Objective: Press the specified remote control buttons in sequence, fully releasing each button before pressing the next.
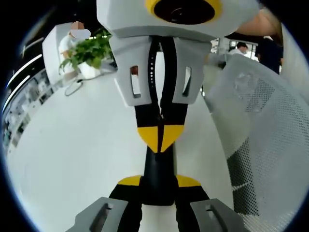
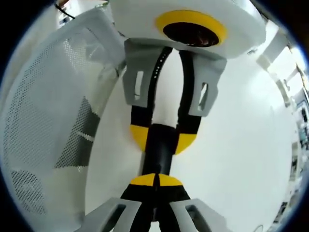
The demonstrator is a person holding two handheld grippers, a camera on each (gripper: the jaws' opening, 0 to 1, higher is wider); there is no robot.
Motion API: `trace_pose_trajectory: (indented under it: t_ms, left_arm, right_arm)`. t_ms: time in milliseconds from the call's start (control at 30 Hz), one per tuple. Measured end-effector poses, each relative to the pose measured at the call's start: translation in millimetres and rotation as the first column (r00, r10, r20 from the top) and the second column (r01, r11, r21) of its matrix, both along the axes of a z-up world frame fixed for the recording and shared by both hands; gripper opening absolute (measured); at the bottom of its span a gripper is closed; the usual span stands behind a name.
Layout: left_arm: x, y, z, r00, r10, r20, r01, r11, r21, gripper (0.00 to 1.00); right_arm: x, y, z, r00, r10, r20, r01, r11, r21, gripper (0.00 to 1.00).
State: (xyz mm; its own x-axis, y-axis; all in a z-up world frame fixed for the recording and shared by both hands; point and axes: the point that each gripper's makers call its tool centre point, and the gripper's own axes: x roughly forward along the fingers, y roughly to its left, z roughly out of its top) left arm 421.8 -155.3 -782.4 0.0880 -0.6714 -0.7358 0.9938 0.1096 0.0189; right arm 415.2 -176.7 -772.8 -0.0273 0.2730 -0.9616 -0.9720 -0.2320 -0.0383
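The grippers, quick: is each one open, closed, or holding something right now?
Left gripper: jaws closed on the black remote.
Right gripper: jaws closed together, holding nothing, tips at the remote.

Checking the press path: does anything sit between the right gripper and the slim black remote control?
Nothing visible does. The right gripper, yellow tips shut, appears to touch the slim black remote control, which the left gripper clamps between its jaws.

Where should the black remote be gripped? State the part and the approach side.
Clamp the remote across its long edges near one end, coming in lengthwise, as the left tool does. The slim bar shape suits that, leaving the rest free for the shut right tool.
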Motion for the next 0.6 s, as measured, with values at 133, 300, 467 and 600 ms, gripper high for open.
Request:
trace_pose_trajectory:
  t_ms: [133,300,467,600]
  left_arm:
    - [3.0,1.5,-0.1,1.0,0.0,0.001,0.0,1.0,0.001,0.23]
    - [2.5,1.3,-0.2,1.0,0.0,0.0,0.0,1.0,0.001,0.23]
    - [1.5,0.8,0.0,1.0,-0.001,-0.002,0.001,1.0,-0.001,0.23]
    - [2.3,0.9,-0.1,1.0,-0.002,-0.003,0.002,1.0,-0.002,0.23]
  right_arm:
    - [-2.5,-0.1,1.9,1.0,-0.009,-0.011,0.009,1.0,0.014,0.0]
    - [1.0,-0.5,9.0,1.0,-0.029,-0.009,0.029,0.999,0.036,0.0]
    - [2.1,-0.8,11.2,0.999,-0.038,-0.008,0.039,0.998,0.046,0.0]
    - [1.6,0.4,12.6,0.999,-0.039,-0.011,0.04,0.998,0.054,0.0]
